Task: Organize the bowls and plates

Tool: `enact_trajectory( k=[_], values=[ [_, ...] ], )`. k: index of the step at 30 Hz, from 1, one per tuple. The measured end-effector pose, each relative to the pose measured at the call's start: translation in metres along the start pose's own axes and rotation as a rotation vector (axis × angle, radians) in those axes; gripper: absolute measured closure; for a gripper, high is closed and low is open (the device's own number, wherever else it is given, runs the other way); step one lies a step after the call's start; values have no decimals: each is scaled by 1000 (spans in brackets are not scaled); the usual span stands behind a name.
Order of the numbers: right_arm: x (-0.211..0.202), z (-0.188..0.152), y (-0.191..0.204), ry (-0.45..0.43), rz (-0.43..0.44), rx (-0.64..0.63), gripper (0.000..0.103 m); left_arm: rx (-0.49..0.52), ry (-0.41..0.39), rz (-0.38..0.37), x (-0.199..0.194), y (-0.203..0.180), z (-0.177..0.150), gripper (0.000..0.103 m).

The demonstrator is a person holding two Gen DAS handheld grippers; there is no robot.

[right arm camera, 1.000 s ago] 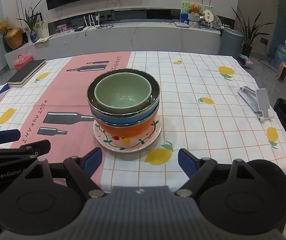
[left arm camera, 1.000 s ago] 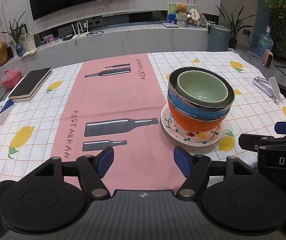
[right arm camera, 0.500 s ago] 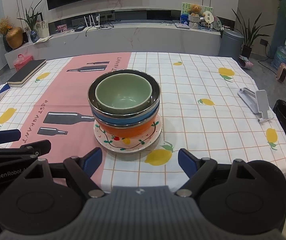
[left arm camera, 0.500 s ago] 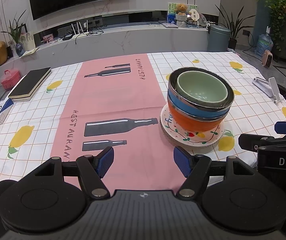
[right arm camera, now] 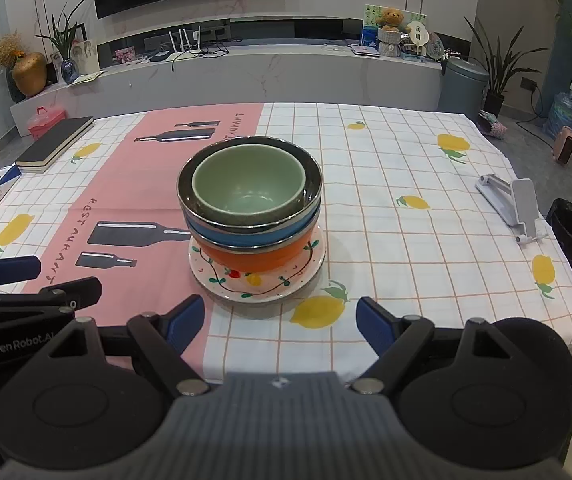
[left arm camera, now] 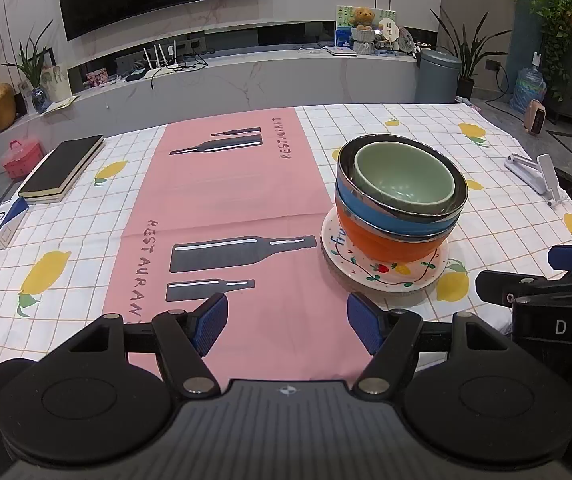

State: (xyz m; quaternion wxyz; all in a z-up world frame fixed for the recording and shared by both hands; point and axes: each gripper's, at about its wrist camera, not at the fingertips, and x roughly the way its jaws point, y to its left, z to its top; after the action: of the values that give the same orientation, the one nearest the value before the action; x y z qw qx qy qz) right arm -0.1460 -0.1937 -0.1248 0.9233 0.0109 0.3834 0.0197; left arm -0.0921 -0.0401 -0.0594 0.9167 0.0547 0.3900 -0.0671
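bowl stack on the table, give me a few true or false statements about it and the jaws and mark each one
1. The green bowl sits innermost at the top of the stack. True.
2. The stack rests on a patterned plate. True.
3. The orange bowl is above the blue bowl. False: the orange bowl is lowest, under the blue one.
4. The right gripper is clamped on the plate. False: its jaws stand open, short of the plate.
5. The left gripper holds nothing. True.
6. The black book lies right beside the stack. False: it lies apart, near the table's far left edge.
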Motion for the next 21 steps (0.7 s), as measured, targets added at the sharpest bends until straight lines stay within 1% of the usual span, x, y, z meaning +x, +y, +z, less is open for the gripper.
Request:
enact_trajectory(
  k=[11,21],
  values=[
    [1,-4,1,7,2,0,21,-4,2,3,-3,2,0,23],
    [3,-6,1,19,2,0,21,15,-17,7,-7,-2,-1,23]
  ],
)
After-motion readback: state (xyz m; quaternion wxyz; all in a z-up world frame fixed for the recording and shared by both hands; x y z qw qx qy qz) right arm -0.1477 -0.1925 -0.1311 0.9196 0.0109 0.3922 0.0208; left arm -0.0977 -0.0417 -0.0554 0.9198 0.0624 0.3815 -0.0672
